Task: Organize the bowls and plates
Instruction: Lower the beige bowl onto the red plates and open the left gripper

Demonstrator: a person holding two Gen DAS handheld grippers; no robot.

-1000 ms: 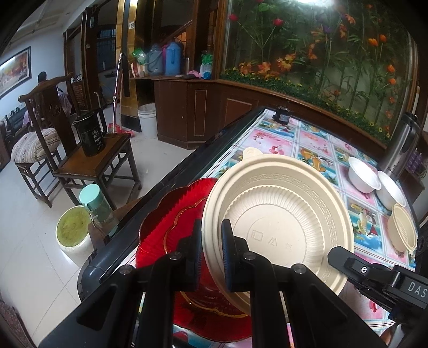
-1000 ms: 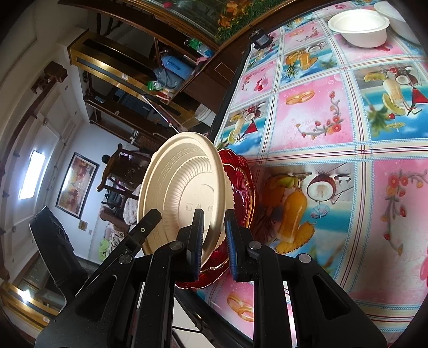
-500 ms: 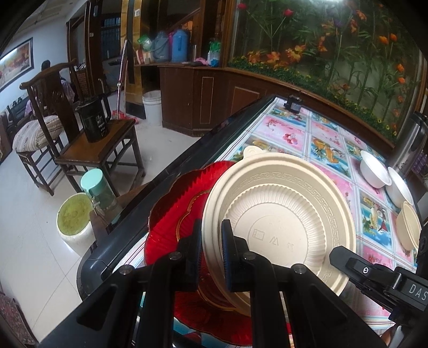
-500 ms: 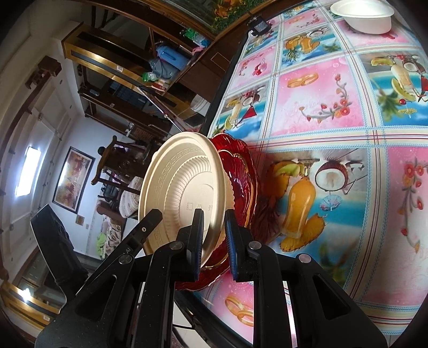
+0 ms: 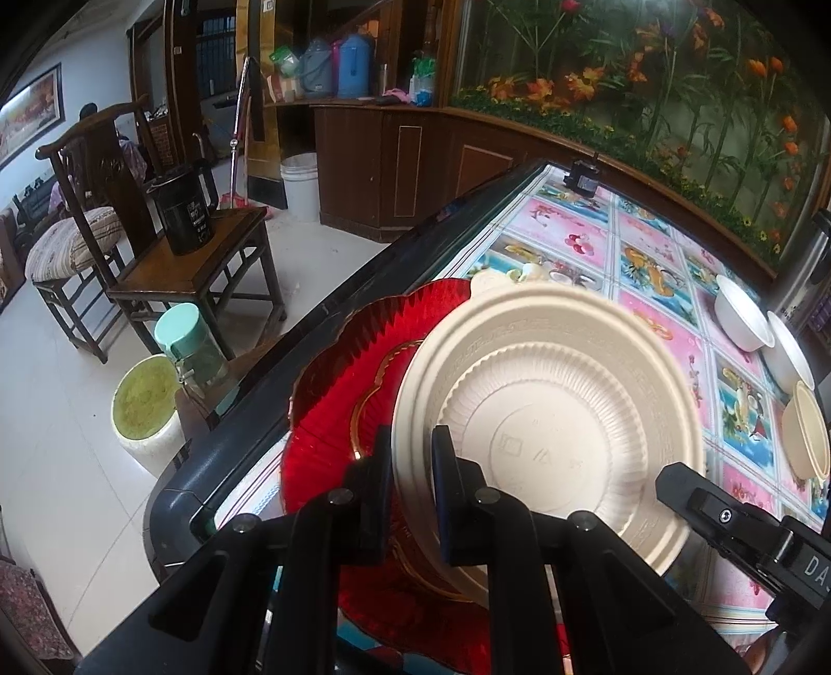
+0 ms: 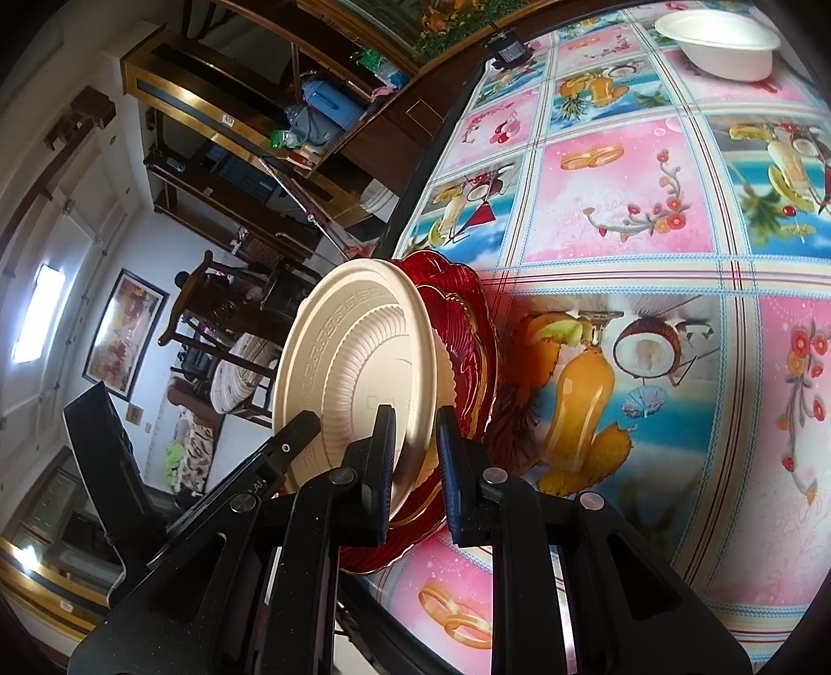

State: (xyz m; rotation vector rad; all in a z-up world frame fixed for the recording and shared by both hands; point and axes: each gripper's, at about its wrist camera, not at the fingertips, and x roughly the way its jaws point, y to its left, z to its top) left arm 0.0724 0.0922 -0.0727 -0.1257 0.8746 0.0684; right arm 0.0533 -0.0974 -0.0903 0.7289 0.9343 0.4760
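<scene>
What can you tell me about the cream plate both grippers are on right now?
The cream plate is round, matte, and looks like molded pulp or plastic, with a fluted well and a key-pattern band on the rim. It is held tilted, underside up, showing embossed marks. The left gripper and right gripper each pinch its rim. It sits over the red plate near the table's edge; whether they touch is unclear.

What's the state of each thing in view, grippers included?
left gripper: shut on cream plate rim
right gripper: shut on cream plate rim
cream plate: held tilted, underside up, over red plate
red plate: on table
white bowl: upright on table
</scene>
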